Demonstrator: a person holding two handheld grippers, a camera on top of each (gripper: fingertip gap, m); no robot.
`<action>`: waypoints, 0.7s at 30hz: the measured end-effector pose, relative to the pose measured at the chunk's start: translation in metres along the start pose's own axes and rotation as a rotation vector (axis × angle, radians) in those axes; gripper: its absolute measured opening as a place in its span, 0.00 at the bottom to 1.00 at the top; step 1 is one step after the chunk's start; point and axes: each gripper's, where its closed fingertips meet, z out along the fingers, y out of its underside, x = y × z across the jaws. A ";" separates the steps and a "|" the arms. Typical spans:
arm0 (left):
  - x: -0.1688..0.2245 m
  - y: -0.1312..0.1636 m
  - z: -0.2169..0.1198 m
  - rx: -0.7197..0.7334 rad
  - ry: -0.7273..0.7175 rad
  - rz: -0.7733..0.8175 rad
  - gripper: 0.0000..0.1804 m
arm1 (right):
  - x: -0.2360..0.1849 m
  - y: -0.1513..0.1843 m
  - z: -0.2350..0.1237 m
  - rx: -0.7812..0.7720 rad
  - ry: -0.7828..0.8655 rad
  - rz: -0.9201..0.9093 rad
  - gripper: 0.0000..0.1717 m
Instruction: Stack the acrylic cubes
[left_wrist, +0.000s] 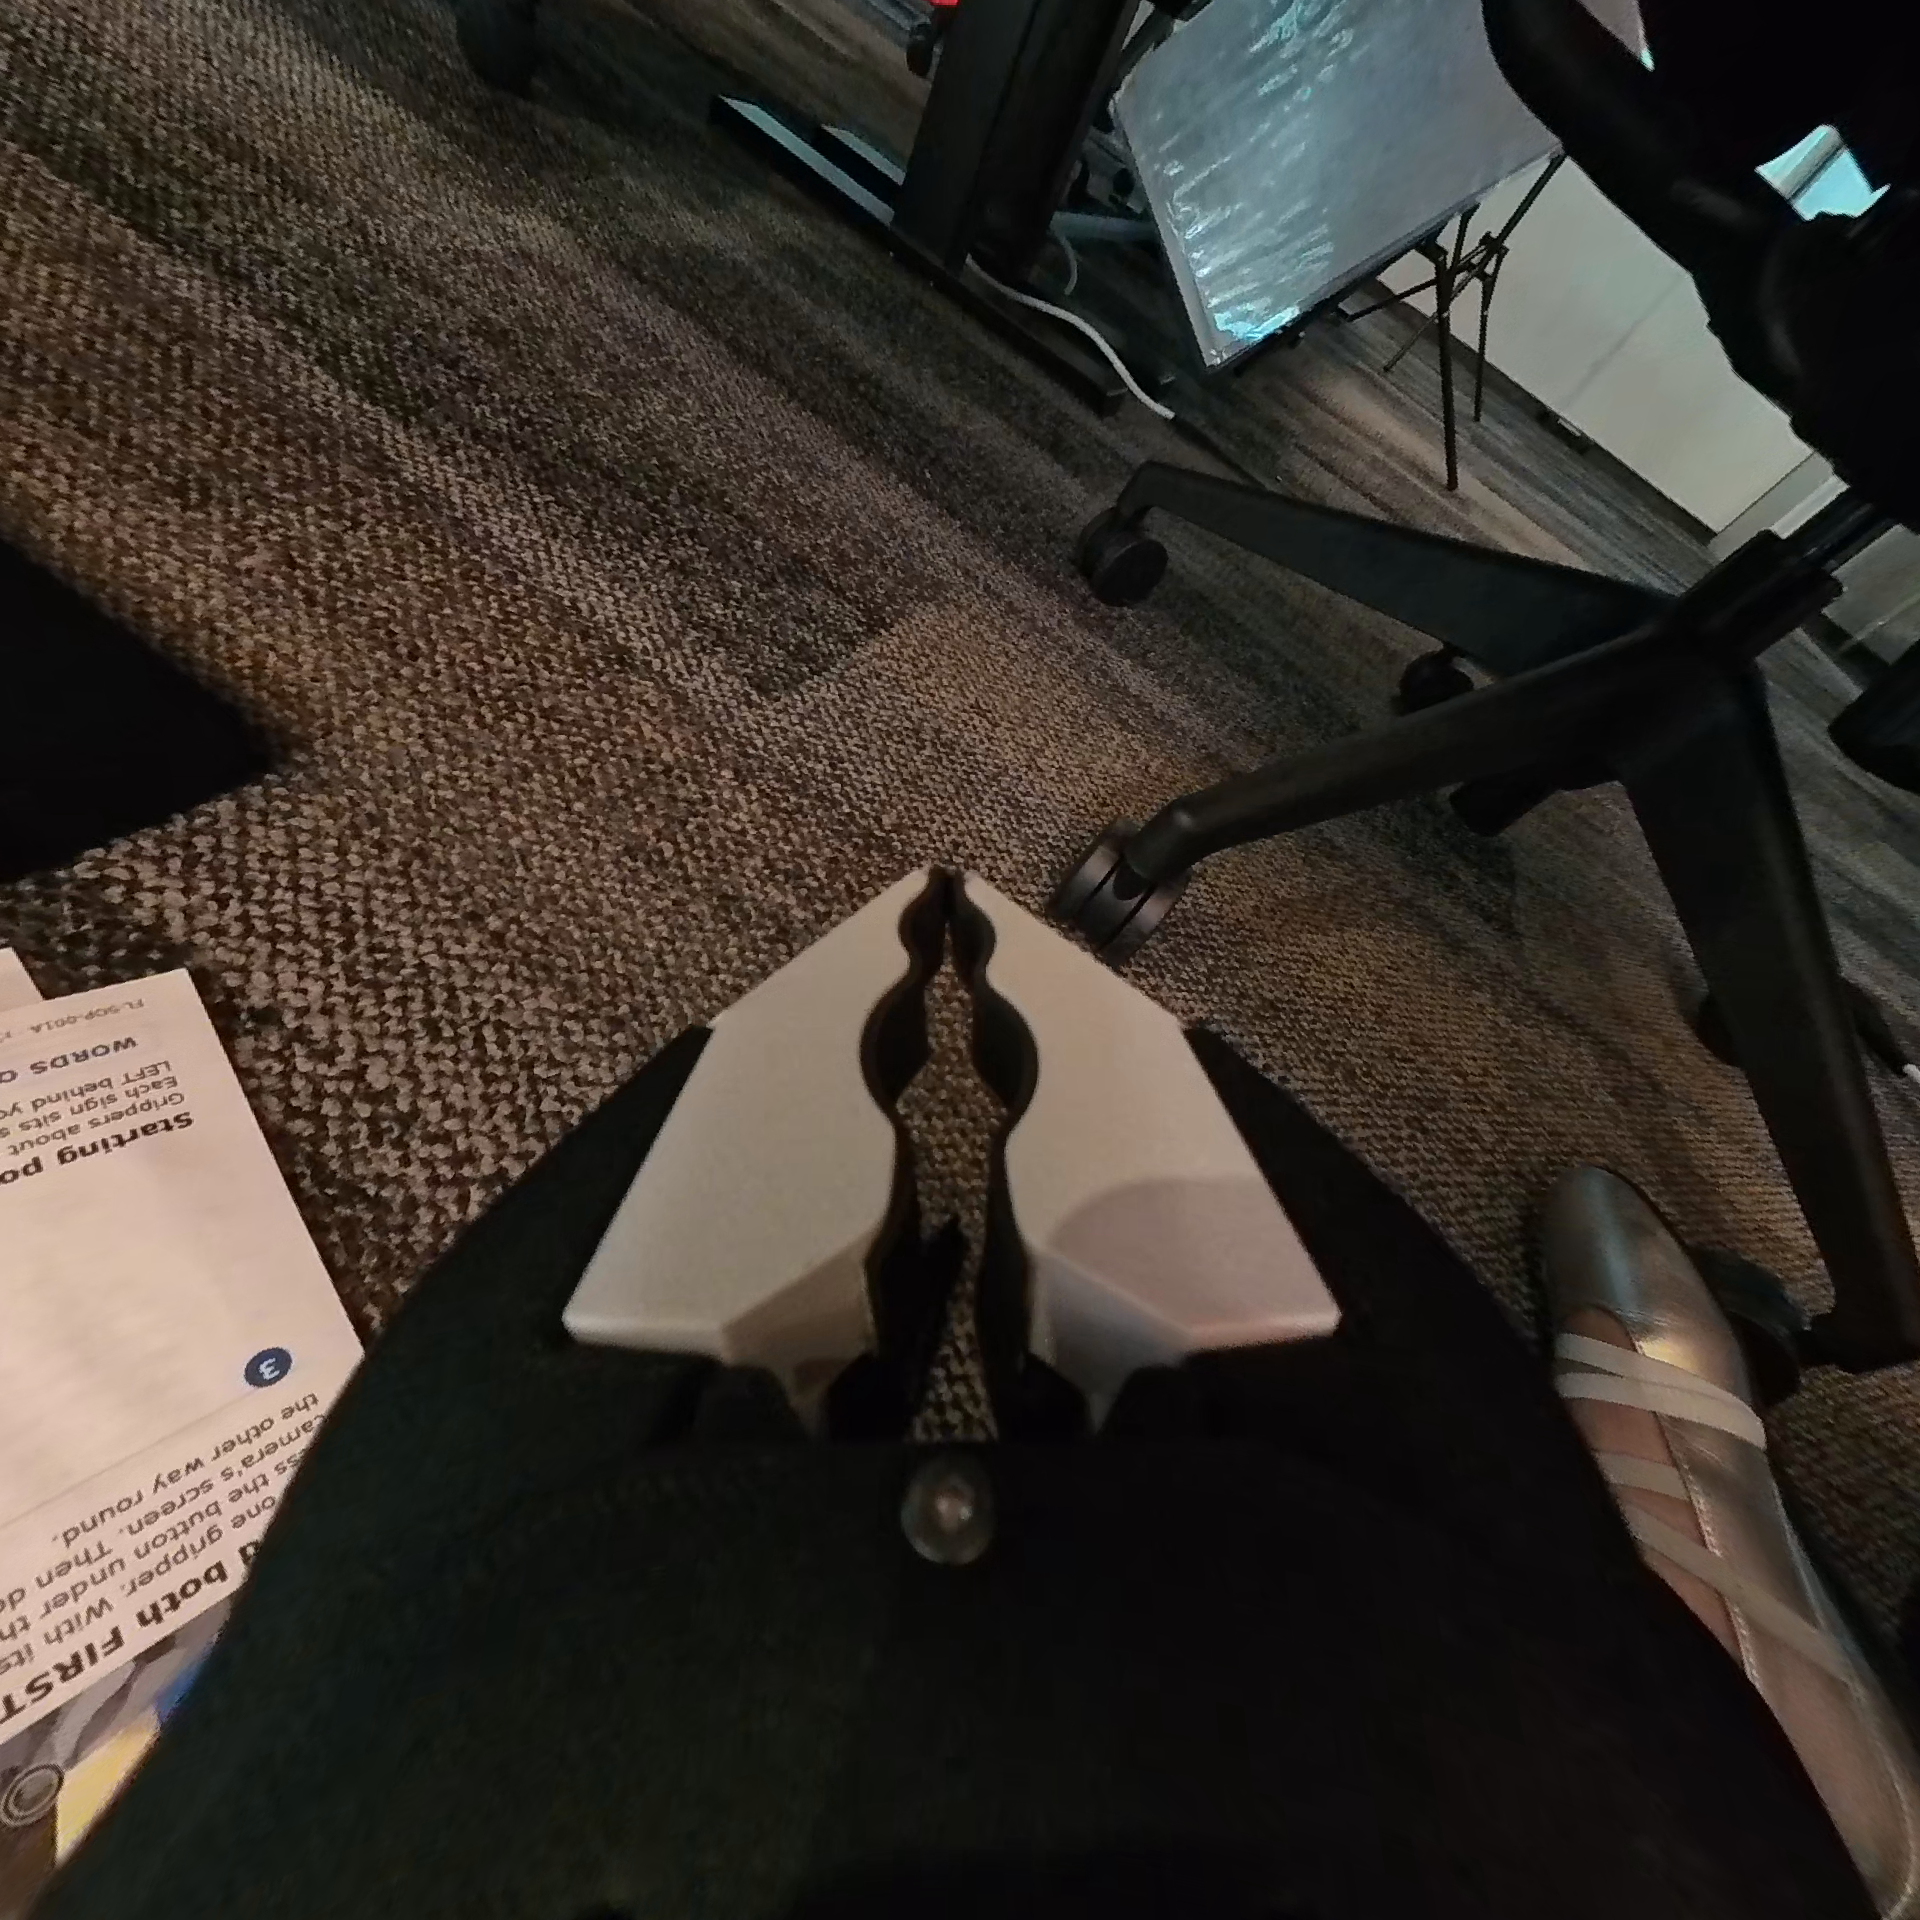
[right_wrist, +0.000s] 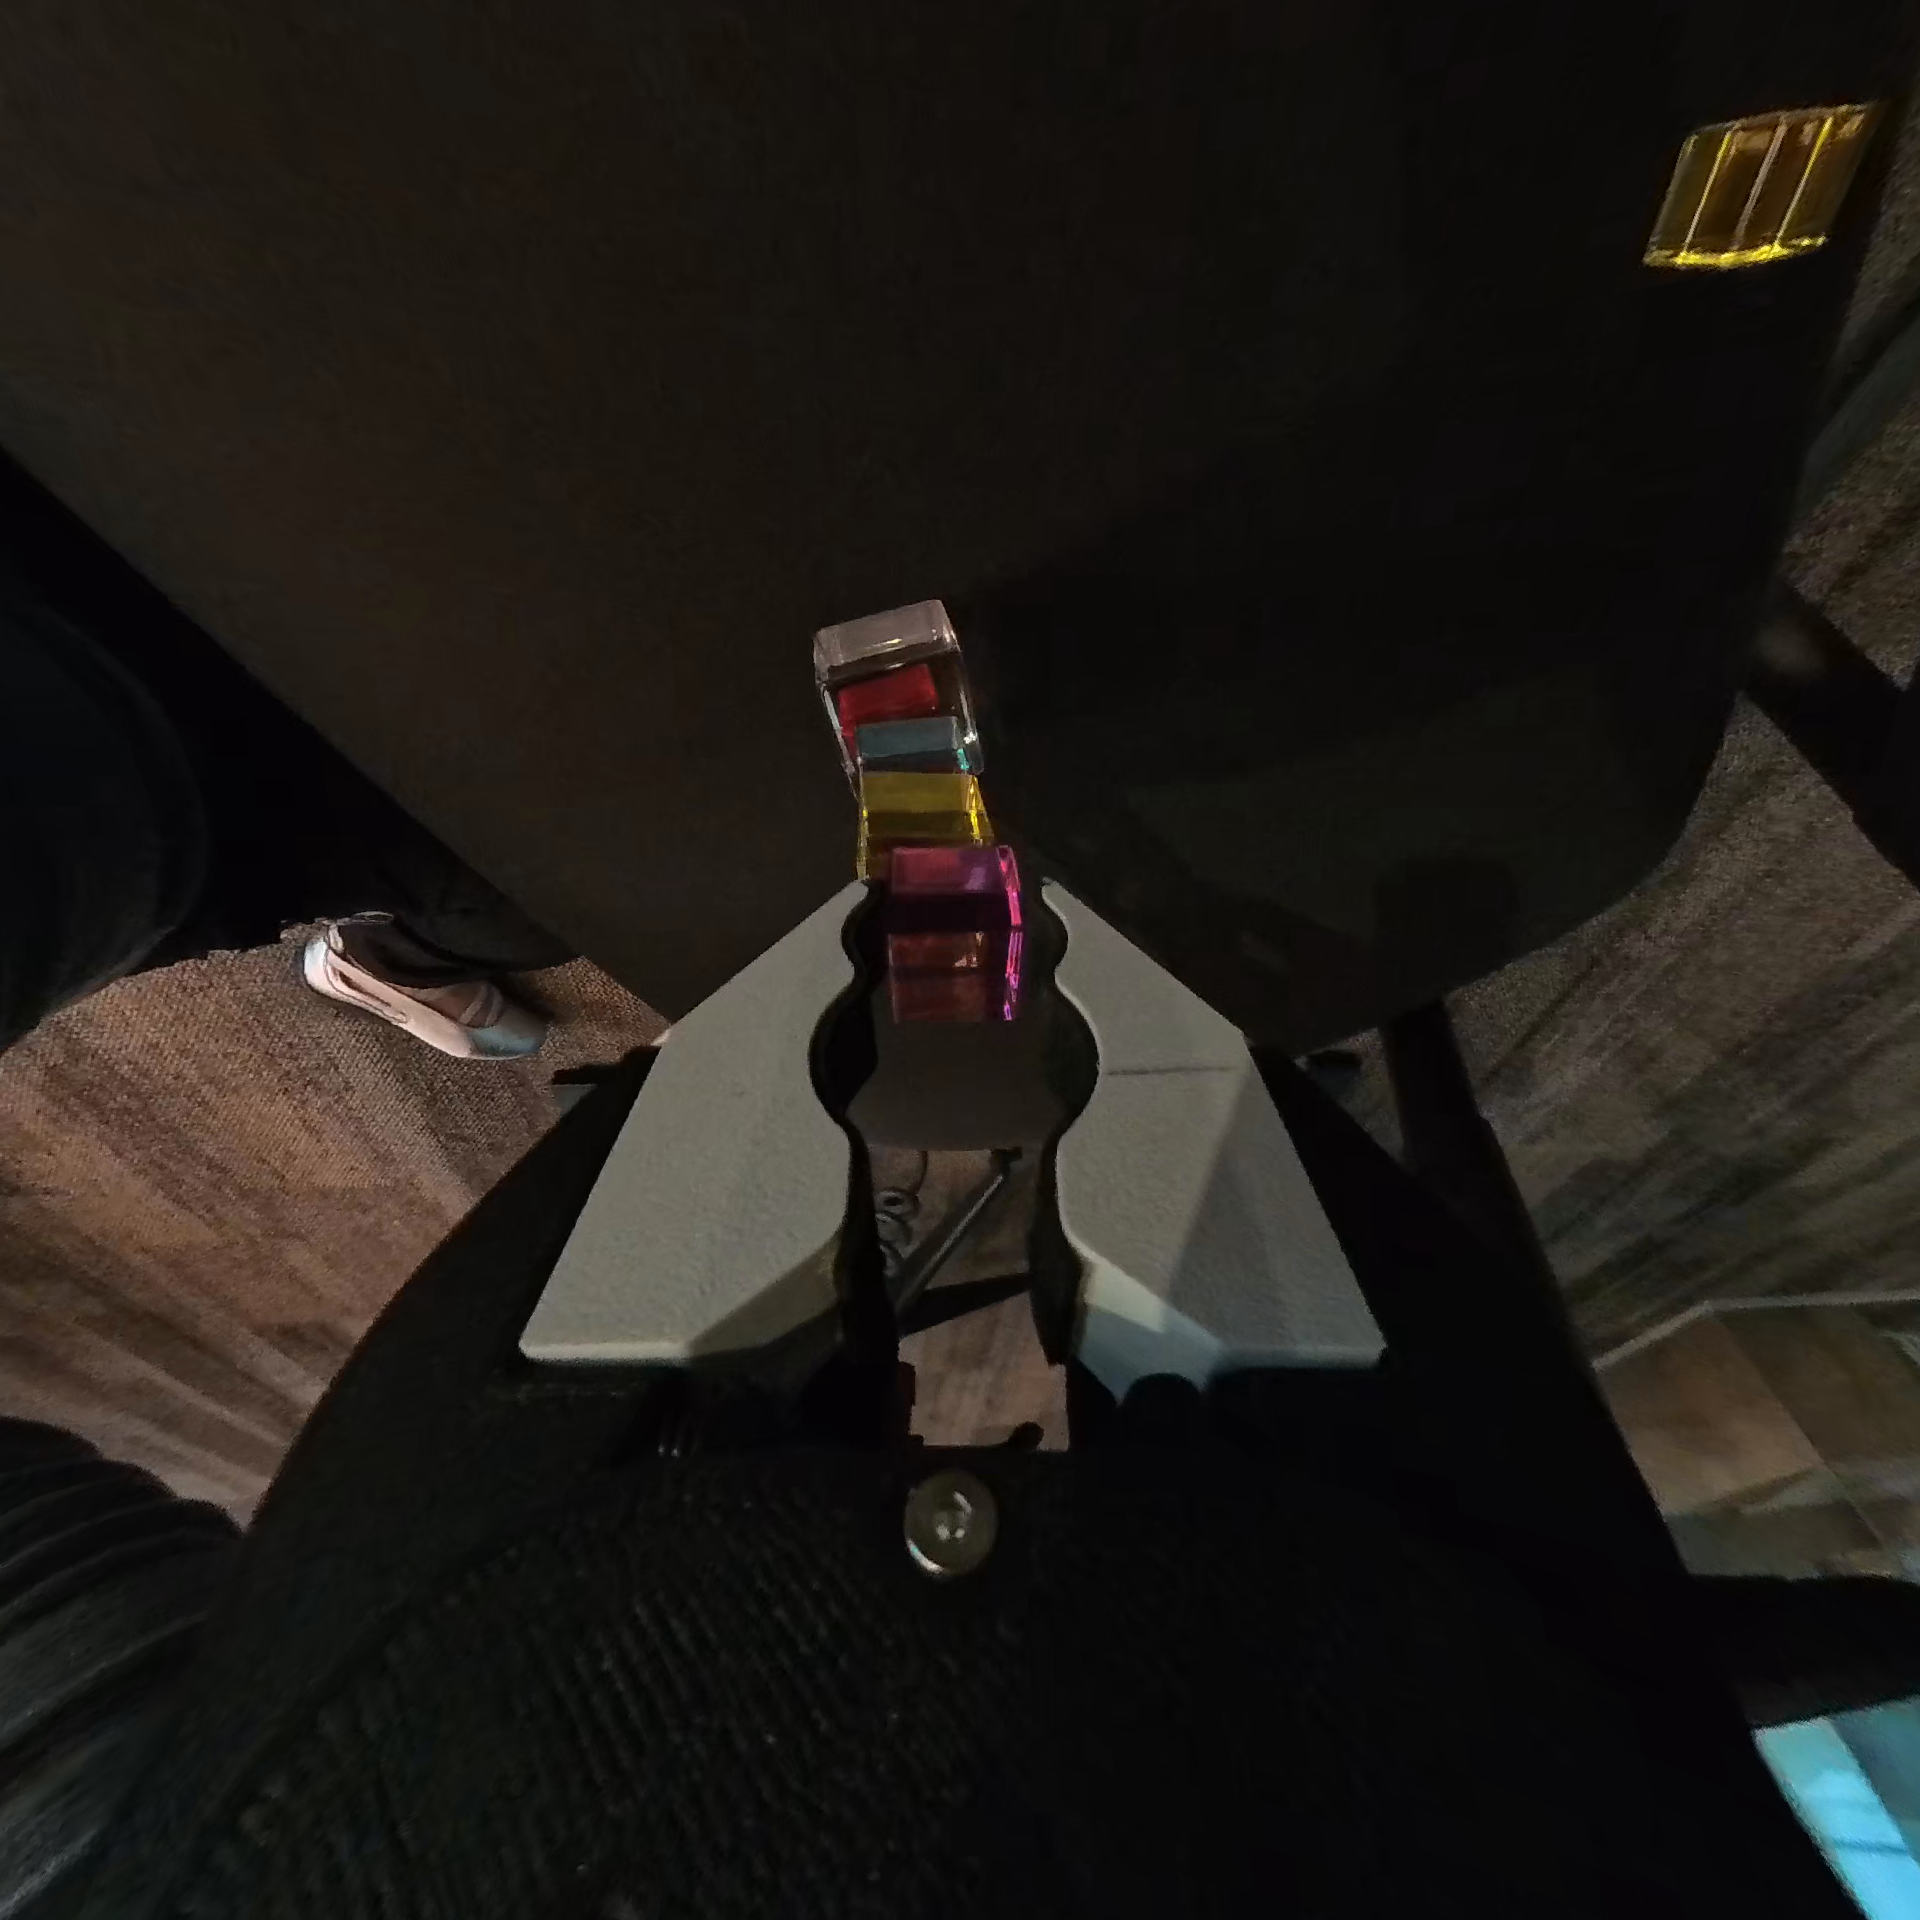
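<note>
Two tongs: left tongs (left_wrist: 948, 883) hanging closed and bare over carpet (left_wrist: 582, 540) — right tongs (right_wrist: 951, 914) gripping a magenta block (right_wrist: 951, 935) beside stacked coloured blocks (right_wrist: 914, 748).

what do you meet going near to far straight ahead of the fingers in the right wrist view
right gripper closed on a magenta block → yellow block → teal block → red block → clear block, all on the dark round tabletop; a flat yellow piece lies far off to the right.

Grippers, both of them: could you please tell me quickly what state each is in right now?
Left gripper: closed, nothing between its fingers.
Right gripper: closed on a magenta cube.
</note>
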 end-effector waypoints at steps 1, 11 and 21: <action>0.001 0.000 0.000 -0.002 0.001 0.003 0.00 | 0.000 0.000 0.000 0.003 -0.003 0.002 0.14; 0.000 0.001 0.001 -0.003 0.007 -0.008 0.00 | 0.000 -0.007 -0.011 0.121 -0.016 0.085 0.26; 0.000 0.002 -0.001 -0.004 0.004 -0.011 0.00 | 0.118 -0.017 -0.045 0.949 0.242 0.424 0.32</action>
